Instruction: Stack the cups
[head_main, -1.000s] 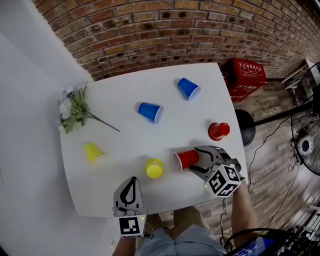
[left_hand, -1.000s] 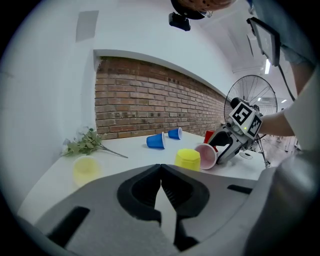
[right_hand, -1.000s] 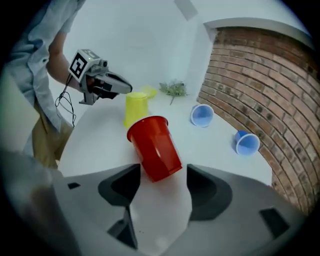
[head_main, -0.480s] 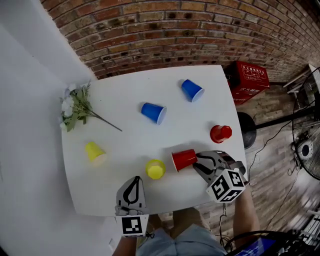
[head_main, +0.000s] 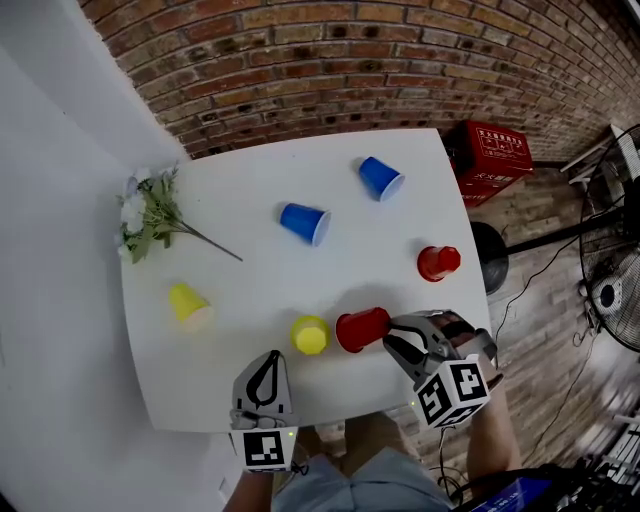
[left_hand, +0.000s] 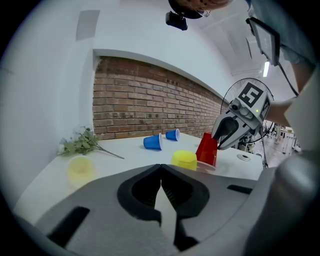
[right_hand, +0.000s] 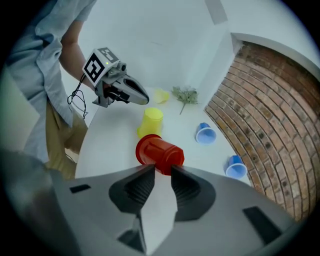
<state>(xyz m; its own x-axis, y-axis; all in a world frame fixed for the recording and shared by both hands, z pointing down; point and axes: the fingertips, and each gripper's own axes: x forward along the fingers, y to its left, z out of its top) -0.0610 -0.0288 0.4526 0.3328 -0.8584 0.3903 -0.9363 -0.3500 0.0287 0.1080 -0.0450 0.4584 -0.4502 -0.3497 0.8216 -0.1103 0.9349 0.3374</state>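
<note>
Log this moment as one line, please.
right gripper: jaws just closing, on red cup | left gripper: shut, empty | yellow cup: beside red cup

A blue cup (head_main: 303, 222) lies on its side at 12 o'clock of the table's middle, mouth toward 4. The other blue cup (head_main: 379, 176) lies likewise at 1 o'clock. A yellow cup (head_main: 188, 304) lies on its side at 8. The other yellow cup (head_main: 309, 335) stands upside down at 6. Beside it the red cup (head_main: 360, 329) tilts mouth-down, and the right gripper (head_main: 392, 343) has just been closing its jaws on the base. A second red cup (head_main: 438, 263) sits at 3.
</note>
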